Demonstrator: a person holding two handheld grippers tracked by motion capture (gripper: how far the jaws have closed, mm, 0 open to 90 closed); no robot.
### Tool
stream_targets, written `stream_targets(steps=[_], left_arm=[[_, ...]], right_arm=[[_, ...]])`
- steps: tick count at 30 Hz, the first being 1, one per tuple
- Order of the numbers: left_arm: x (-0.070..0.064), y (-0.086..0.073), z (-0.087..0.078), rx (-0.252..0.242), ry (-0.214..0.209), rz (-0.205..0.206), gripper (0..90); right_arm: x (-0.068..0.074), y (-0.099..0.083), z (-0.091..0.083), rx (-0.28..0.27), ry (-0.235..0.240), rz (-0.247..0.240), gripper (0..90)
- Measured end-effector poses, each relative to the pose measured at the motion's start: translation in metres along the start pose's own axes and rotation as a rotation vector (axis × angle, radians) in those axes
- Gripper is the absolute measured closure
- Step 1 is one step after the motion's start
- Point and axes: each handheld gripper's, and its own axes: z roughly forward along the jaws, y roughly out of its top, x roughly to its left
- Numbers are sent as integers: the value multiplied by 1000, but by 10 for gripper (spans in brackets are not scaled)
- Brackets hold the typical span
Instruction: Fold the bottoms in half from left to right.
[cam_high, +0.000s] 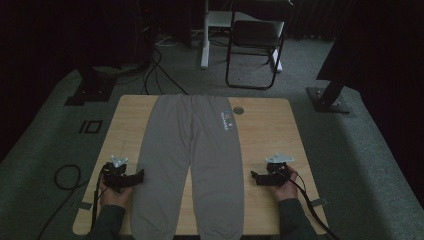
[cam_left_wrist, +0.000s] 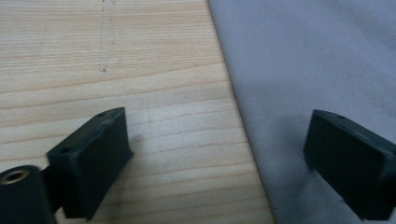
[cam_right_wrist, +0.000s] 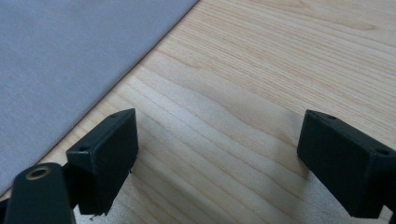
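Trousers (cam_high: 192, 165): grey sweatpants, laid flat on the wooden table (cam_high: 265, 125), waistband at the far edge, cuffs at the near edge by the person.
Long axis: runs from far edge to near edge, straight away from the person; the two legs lie side by side with a narrow gap of wood between them.
Print: small light logo (cam_high: 226, 120) on the hip of the trousers, far right part.
Left gripper (cam_high: 131, 177): just beside the outer seam of the trousers' left leg, about knee to shin level. Jaws spread wide, nothing between them but wood and cloth edge. In the left gripper view the trousers (cam_left_wrist: 317, 70) lie under one jaw, bare table (cam_left_wrist: 116, 60) under the other, so the jaws straddle the seam.
Right gripper (cam_high: 259, 177): near the right leg's outer seam but apart from it. Jaws spread, empty. In the right gripper view the cloth edge (cam_right_wrist: 70, 60) lies off past one jaw; the table (cam_right_wrist: 261, 70) is under both.
Nearer hand: left, judged by the seam already between its jaws.
Likely call: right must close sideways toward the trousers before any pinch.
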Motion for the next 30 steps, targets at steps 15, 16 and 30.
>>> stream_targets(steps=[15,16,30], left_arm=[[4,1,-7,-17,-35,-29,382],[5,1,-8,-20,-50,-45,395],[1,6,-17,-57,-96,-43,402]], right_arm=[[2,-1,-1,0,-11,9,130],[2,-1,-1,0,-11,10,130],[2,-1,-1,-2,-15,13,141]])
